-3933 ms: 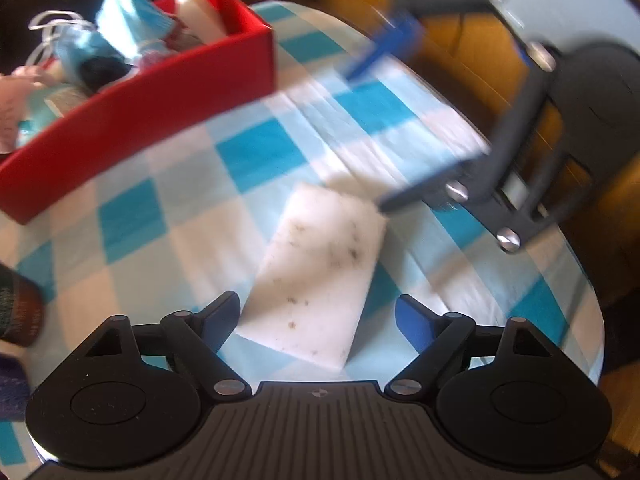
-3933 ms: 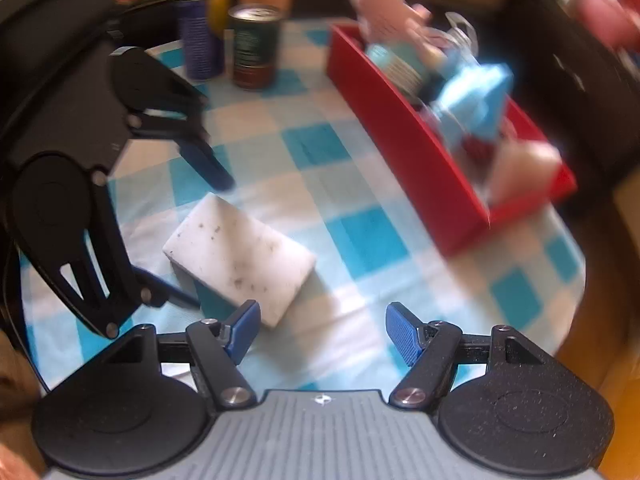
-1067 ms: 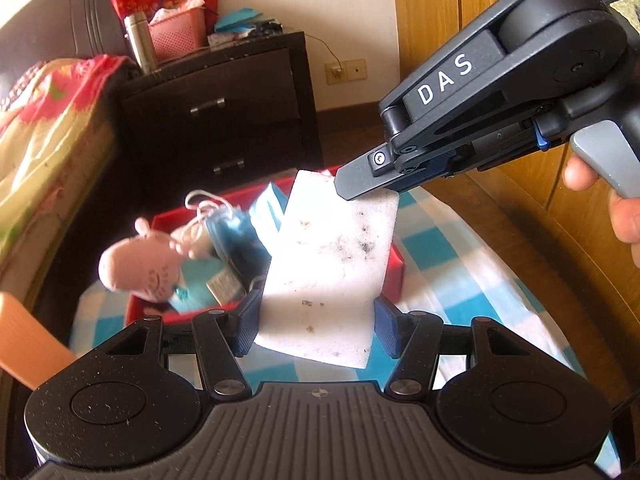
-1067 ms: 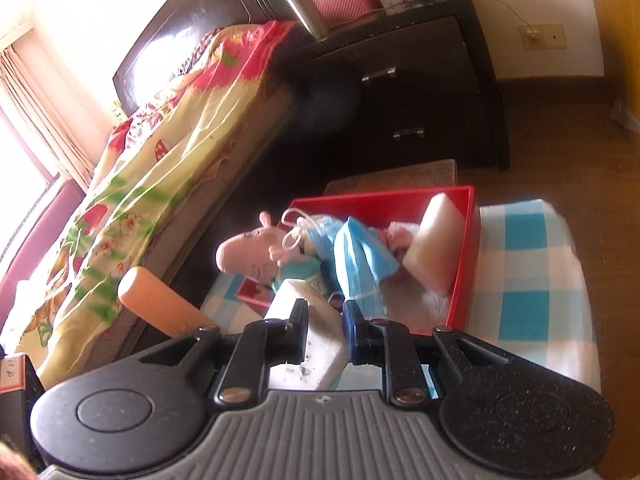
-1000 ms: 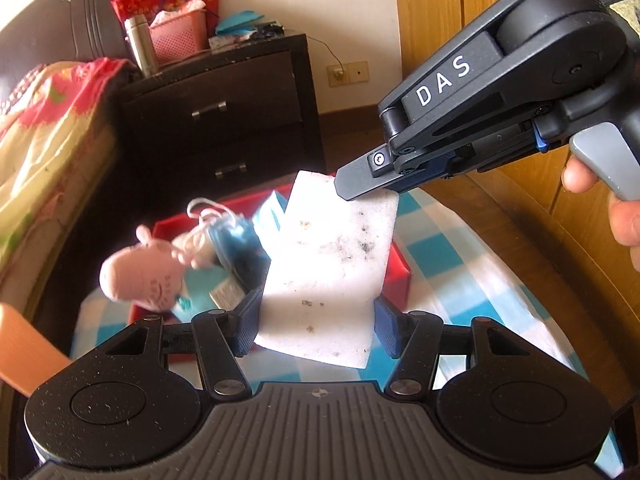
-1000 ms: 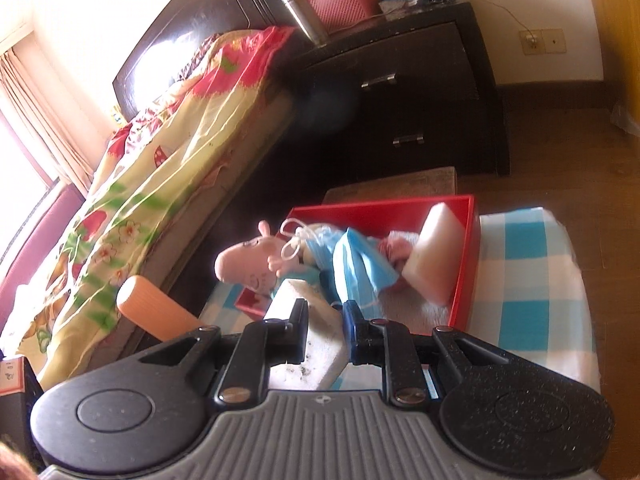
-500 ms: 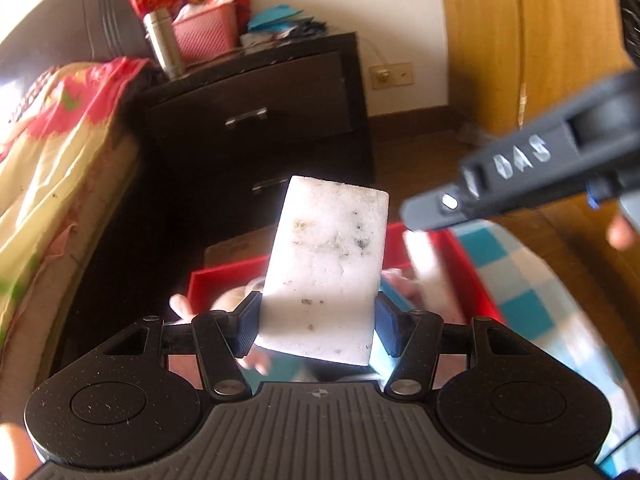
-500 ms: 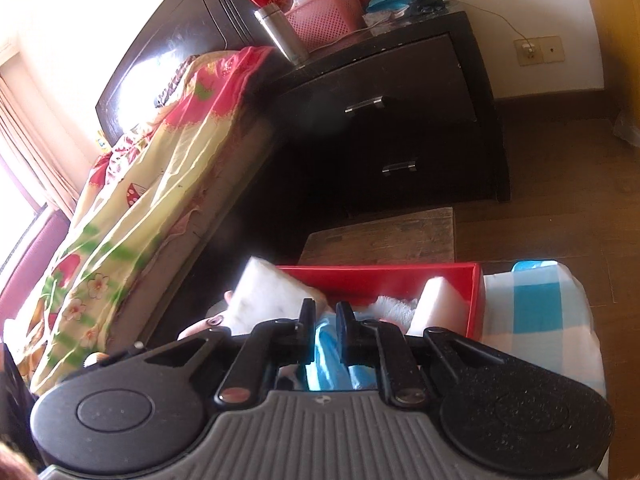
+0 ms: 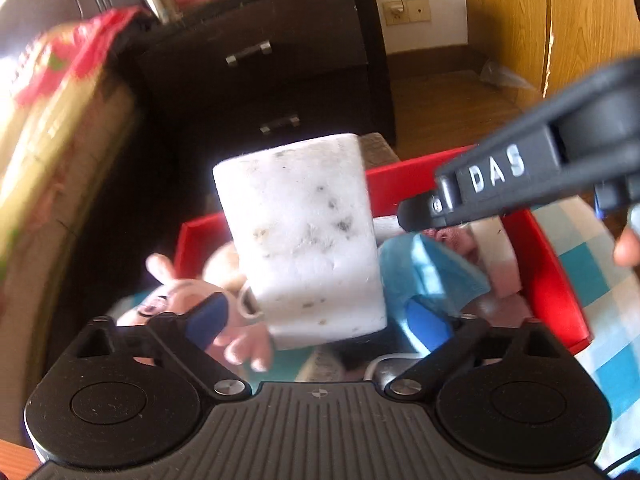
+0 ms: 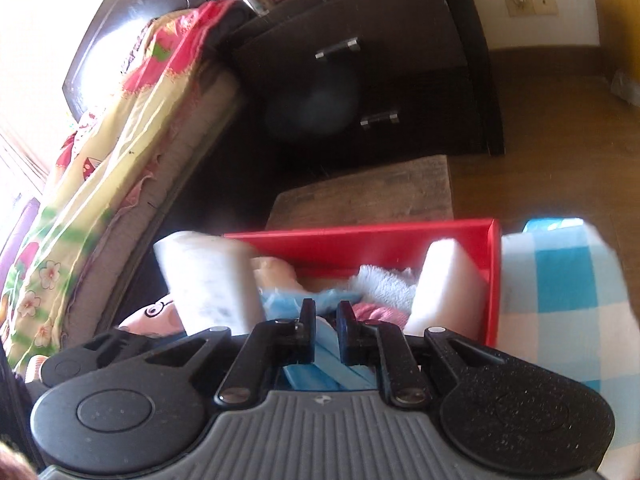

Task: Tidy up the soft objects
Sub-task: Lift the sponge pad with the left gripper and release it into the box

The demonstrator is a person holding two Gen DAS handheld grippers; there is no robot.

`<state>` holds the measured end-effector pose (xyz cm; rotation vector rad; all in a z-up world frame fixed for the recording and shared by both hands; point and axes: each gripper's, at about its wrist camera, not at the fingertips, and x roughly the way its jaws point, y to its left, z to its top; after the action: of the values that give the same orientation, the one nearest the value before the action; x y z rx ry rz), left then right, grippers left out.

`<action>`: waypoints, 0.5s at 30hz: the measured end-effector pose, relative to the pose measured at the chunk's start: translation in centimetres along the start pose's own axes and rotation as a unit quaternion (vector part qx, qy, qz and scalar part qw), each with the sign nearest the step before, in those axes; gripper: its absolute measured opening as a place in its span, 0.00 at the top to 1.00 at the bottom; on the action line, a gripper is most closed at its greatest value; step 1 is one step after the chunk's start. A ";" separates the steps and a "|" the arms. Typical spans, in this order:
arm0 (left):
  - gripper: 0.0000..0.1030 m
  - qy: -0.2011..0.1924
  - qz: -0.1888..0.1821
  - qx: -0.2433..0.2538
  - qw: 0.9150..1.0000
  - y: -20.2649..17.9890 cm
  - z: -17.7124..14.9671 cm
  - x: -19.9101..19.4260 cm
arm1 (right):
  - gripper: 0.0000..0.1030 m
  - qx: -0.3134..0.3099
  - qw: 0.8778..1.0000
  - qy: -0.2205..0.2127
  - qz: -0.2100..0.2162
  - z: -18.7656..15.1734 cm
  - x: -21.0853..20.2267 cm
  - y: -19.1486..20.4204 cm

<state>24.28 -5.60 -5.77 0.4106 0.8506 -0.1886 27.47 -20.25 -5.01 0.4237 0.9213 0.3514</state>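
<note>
A white speckled sponge (image 9: 308, 236) hangs over the red bin (image 9: 544, 264), between the spread fingers of my left gripper (image 9: 316, 320), which no longer touch it. It also shows in the right wrist view (image 10: 208, 280), above the bin's left end (image 10: 360, 240). My right gripper (image 10: 323, 320) is shut and empty, just over the bin's contents; its body (image 9: 520, 184) reaches in from the right in the left wrist view. The bin holds a pink pig plush (image 9: 168, 300), blue face masks (image 9: 432, 276) and another white sponge (image 10: 452, 280).
The bin stands on a blue-and-white checked tablecloth (image 10: 560, 280). Behind it are a dark dresser (image 9: 272, 60), a bed with a flowered yellow cover (image 10: 100, 140), a brown mat (image 10: 368, 192) and a wooden wardrobe (image 9: 560, 20).
My left gripper has opened and let go of the speckled sponge, which now tips loose over the bin. My right gripper let go of it earlier, closed, and moved down over the bin.
</note>
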 end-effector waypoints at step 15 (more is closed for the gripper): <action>0.05 -0.021 -0.036 -0.087 0.995 2.3 -2.4 -8.0 | 0.83 0.012 1.000 -0.024 -0.015 -2.4 -6.2 0.7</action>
<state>18.20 -2.54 -0.49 0.2124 0.8340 -0.1875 21.96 -22.06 -1.66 0.4378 0.8857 0.3011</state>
